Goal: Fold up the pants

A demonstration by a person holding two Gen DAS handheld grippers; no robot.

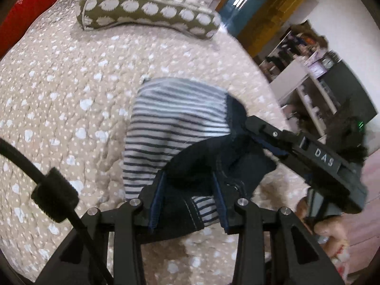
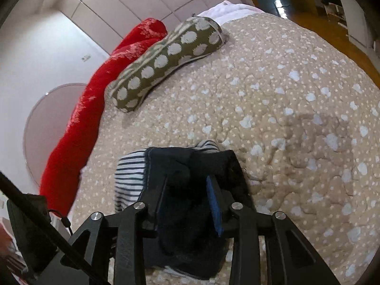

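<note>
The pants [image 1: 171, 118] are navy outside with a white, navy-striped lining, and lie on the beige dotted bed quilt [image 1: 59, 99]. My left gripper [image 1: 190, 185] is shut on the navy waistband end, with the fabric bunched between its fingers. My right gripper [image 2: 187, 182] is shut on another part of the same navy edge of the pants [image 2: 171, 163]. In the left wrist view the right gripper [image 1: 251, 123] comes in from the right and grips the cloth close beside the left one. The striped part lies flat beyond both grippers.
An olive pillow [image 1: 147, 11] with white dots lies at the far side of the quilt [image 2: 285, 95]; it also shows in the right wrist view [image 2: 166, 59]. A red blanket [image 2: 95, 95] runs along the bed's left edge. Shelves [image 1: 308, 83] stand to the right.
</note>
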